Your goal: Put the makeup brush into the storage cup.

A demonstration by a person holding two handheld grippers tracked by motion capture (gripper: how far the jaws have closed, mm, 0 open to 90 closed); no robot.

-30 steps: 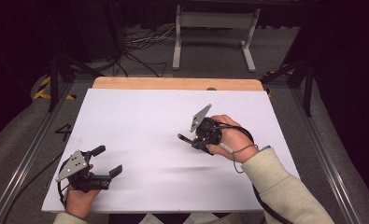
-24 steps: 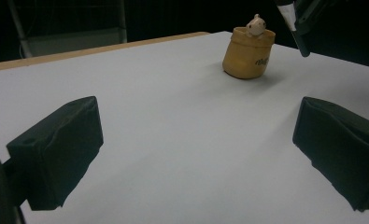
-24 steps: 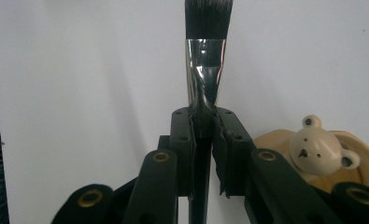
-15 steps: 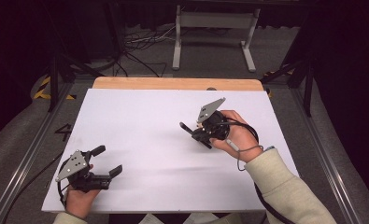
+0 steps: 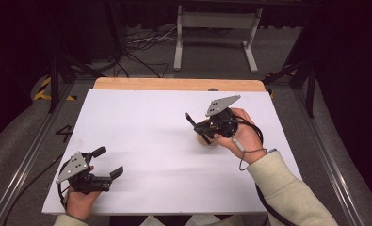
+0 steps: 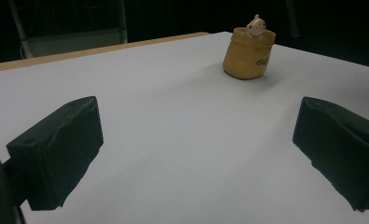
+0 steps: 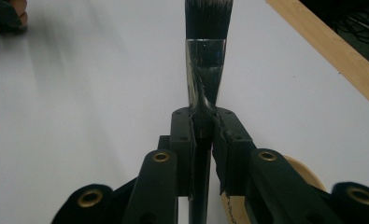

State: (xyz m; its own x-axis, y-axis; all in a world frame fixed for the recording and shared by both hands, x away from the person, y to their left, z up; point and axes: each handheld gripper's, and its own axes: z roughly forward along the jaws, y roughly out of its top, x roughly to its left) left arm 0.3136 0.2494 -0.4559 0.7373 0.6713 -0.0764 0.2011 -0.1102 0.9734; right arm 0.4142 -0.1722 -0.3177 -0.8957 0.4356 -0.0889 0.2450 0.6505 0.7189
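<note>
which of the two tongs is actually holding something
The right tongs: they are shut on a paintbrush, bristles pointing away over the white table. The left tongs stand wide open near the table's front edge with nothing between them.

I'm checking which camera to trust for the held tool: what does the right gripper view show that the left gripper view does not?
Right gripper view alone: a flat brush with dark bristles and a shiny metal ferrule, clamped upright between the right gripper and its fingers.

Left gripper view alone: the whole small yellow-brown pot with a pale animal figure at its rim, standing free, and the left gripper with fingers wide apart, nothing between.

Both share: the white table top and its wooden edge strip.
</note>
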